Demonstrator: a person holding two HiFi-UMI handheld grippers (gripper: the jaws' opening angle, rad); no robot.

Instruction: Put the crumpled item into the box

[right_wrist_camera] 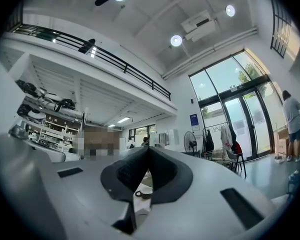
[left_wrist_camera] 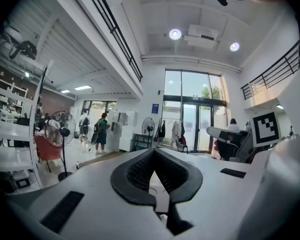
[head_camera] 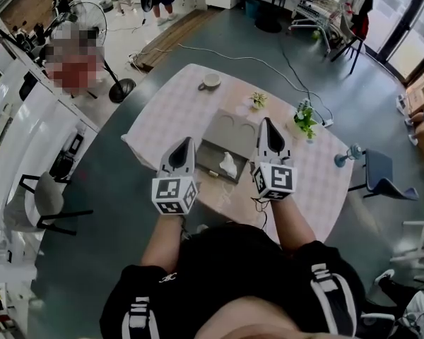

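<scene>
- You stand in a tall, open hall that reads as a lab or studio workspace, not a home.
- Above you runs a mezzanine railing (right_wrist_camera: 65,38), with round ceiling lights (left_wrist_camera: 175,34) and a ceiling air unit (left_wrist_camera: 202,32) higher still.
- Full-height glass doors (left_wrist_camera: 190,109) close one end, and a clothes rack (left_wrist_camera: 172,131) stands near them.
- Open shelves (right_wrist_camera: 35,129) along one wall carry equipment.
- Around your cloth-covered worktop (head_camera: 169,111) you see a pedestal fan (head_camera: 92,16), a loose cable (head_camera: 268,66) across the grey floor (head_camera: 127,210), and other people standing about.
</scene>
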